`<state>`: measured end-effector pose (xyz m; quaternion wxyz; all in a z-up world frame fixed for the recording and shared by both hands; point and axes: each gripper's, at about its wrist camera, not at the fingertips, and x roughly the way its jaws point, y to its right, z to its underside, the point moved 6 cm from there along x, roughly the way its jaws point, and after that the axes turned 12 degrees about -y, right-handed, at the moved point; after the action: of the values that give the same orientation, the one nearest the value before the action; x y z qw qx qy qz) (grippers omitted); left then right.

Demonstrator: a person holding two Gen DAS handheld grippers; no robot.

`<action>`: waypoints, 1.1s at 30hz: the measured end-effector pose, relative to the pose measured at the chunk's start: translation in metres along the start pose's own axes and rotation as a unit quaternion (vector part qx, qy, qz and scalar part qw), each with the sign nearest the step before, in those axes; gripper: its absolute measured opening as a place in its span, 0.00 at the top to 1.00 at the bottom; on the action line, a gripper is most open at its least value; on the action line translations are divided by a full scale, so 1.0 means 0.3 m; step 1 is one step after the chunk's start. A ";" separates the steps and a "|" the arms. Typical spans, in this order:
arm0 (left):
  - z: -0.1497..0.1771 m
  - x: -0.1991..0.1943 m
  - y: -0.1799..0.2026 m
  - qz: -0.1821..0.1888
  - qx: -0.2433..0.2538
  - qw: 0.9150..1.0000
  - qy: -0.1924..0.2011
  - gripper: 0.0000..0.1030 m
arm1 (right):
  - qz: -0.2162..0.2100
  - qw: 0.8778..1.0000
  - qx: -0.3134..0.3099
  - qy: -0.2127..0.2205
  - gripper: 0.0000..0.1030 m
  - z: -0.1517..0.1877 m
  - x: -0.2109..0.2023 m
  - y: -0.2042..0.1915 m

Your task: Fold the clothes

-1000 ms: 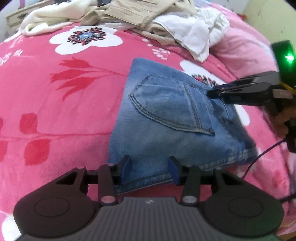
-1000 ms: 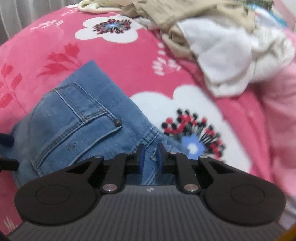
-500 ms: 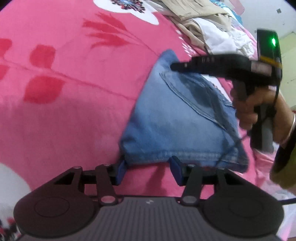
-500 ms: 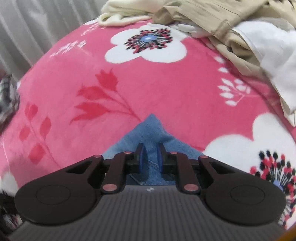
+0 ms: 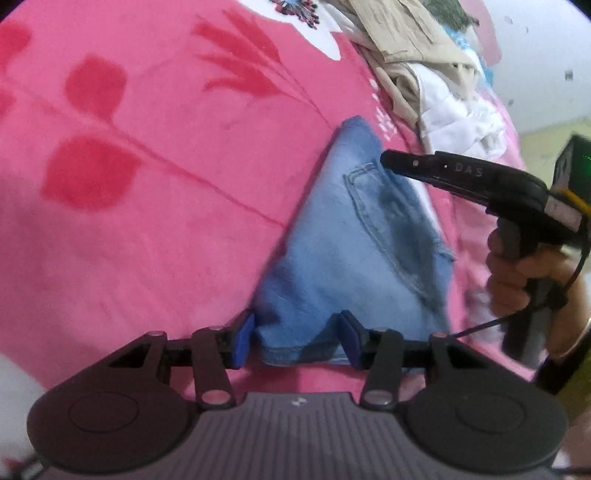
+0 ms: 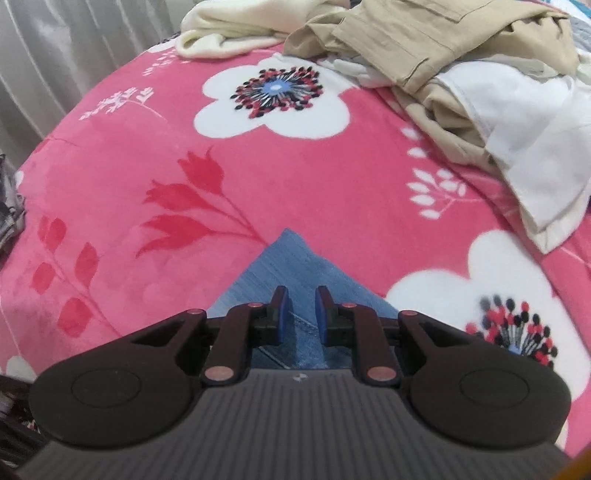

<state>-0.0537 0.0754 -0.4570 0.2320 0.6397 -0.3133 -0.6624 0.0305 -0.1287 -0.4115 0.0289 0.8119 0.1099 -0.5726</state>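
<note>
Left gripper (image 5: 295, 338) sits low at the near hem of the folded denim shorts (image 5: 354, 251), jaws about half spread, blue pads either side of the hem corner; left pad looks right at the fabric edge, right pad overlaps it, can't tell if either actually presses. Its jaws closed slightly over the last half second, with the denim hem between them. Shorts lie flat on the pink floral blanket (image 5: 166, 221), back pocket up, folded to a rough triangle with the point away from the left camera. Right gripper (image 6: 298, 314) is over the far pointed end, jaws narrow, small gap still visible between pads, denim (image 6: 291, 266) seen through the gap; grip not confirmed. From the left view it comes in from the right, held by a hand (image 5: 517, 273). Further back: unfolded pile, beige garment (image 6: 424, 40), white garment (image 6: 524, 136), cream cloth (image 6: 229, 33). Grey curtain (image 6: 55, 55) behind on the left.
</note>
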 end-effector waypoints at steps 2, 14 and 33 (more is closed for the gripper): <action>0.015 -0.015 0.015 0.007 0.008 1.000 0.005 0.53 | -0.001 1.000 -0.010 0.011 0.86 -0.010 -0.018 -0.013; 0.040 -0.146 -0.002 -0.007 0.037 0.999 0.004 0.52 | -0.001 1.000 0.006 -0.008 0.86 -0.039 0.007 -0.023; -0.231 0.019 0.089 -0.046 0.071 0.996 -0.009 0.46 | -0.017 0.999 0.040 -0.026 0.85 0.275 -0.085 0.127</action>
<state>0.0121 0.0447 -0.4409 0.1523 0.6625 -0.3317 -0.6541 -0.0456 -0.1839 -0.4189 -0.0104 0.7950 0.0998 -0.5983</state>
